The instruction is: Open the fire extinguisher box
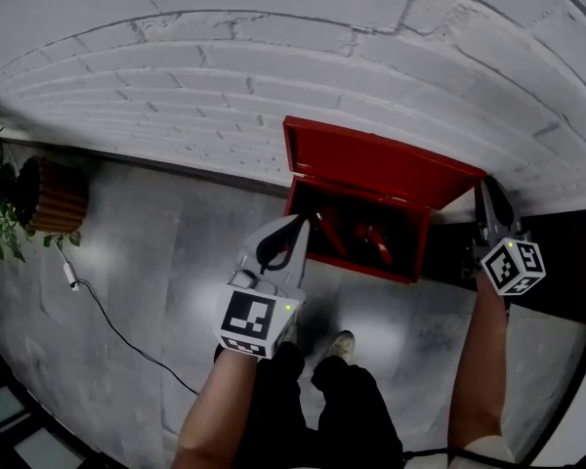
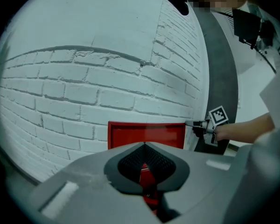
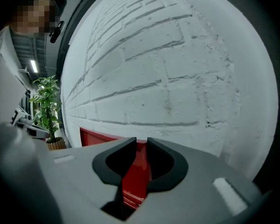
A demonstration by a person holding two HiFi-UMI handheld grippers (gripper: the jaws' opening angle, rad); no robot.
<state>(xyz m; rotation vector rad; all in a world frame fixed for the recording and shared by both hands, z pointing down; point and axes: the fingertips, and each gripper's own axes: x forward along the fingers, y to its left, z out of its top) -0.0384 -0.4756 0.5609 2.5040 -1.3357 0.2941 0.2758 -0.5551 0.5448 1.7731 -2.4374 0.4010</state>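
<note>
Right arm reaches forward at the frame's right, right gripper (image 1: 485, 190) jaws clenched on the raised lid (image 1: 371, 164) edge of the red metal fire extinguisher box (image 1: 418, 247), centre frame against the white brick wall (image 1: 225, 76). Left gripper (image 1: 300, 223) hovers before the box, jaws pressed together, empty.

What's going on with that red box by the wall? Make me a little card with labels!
box: red box standing against the white brick wall
lid: lid up, leaning back toward the wall
inside: red extinguishers, details hard to make out
left gripper: left gripper in front of the box, jaws together, holding nothing
right gripper: right gripper at the lid's right end, jaws closed on its edge
nearby: potted plant at the left, cable beside it
</note>
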